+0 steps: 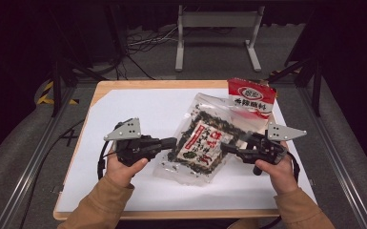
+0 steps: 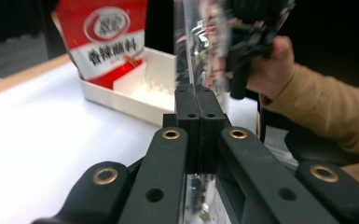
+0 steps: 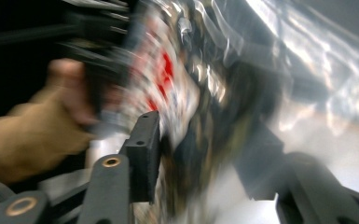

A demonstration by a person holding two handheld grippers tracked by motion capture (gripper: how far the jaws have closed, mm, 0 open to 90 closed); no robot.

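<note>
Nearest the person, two hands in tan sleeves each hold a claw over the white surface (image 1: 138,191). The left claw (image 1: 171,142) has its jaws pressed together on the left edge of a clear bag (image 1: 201,143); in the left gripper view (image 2: 199,100) the two black jaws meet with the bag's film pinched between them. The right claw (image 1: 225,148) reaches the bag's right edge, but its own view is badly blurred — one jaw stands at the left, the other is smeared at the right, with the bag (image 3: 186,84) between them, and I cannot tell whether they grip it.

The bag hangs between the two claws above the middle of the surface. It is transparent, filled with dark green-black flakes, and bears a red-and-white label with writing too small to read.

Beyond it, at the far right of the surface, a red pouch (image 1: 251,97) leans in a shallow white tray (image 2: 135,91). The left gripper view shows its front (image 2: 107,32): a white oval logo above a white band printed 香辣蘸料.
</note>
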